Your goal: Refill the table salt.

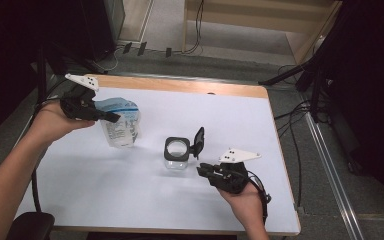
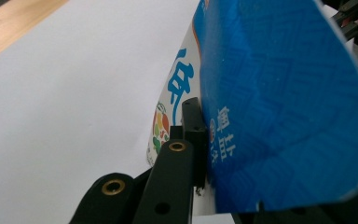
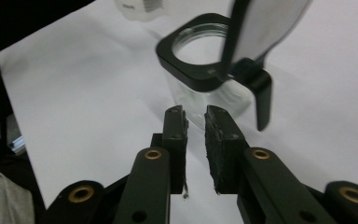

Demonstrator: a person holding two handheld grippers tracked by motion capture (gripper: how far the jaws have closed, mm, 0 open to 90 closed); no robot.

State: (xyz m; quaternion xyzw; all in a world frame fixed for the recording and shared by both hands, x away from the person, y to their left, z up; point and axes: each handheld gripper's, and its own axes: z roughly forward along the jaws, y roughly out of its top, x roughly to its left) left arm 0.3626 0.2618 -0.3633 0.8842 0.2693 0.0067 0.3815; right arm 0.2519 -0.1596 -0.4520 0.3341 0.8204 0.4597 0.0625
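High view first: the left gripper (image 1: pixel 111 117) is up near the table's (image 1: pixel 130 200) left edge, pinching the top of a pouch (image 1: pixel 122 125) that stands on the white top. The jar (image 1: pixel 176 153) sits about mid-table, lid (image 1: pixel 199 140) flipped up on its right side, with plenty of bare white all round it. The right gripper (image 1: pixel 203 170) hovers just right of and nearer than the jar, not touching, with the table's right edge well off.

Left gripper view: the jaws are clamped tight on the pouch's (image 2: pixel 284 102) blue top, and open white table (image 2: pixel 74 93) runs off to the left.

Right gripper view: the right gripper (image 3: pixel 196 128) has its jaws nearly together, only a thin gap, nothing in them. The jar (image 3: pixel 200 70) is right ahead, mouth open, lid (image 3: pixel 261 28) standing up.
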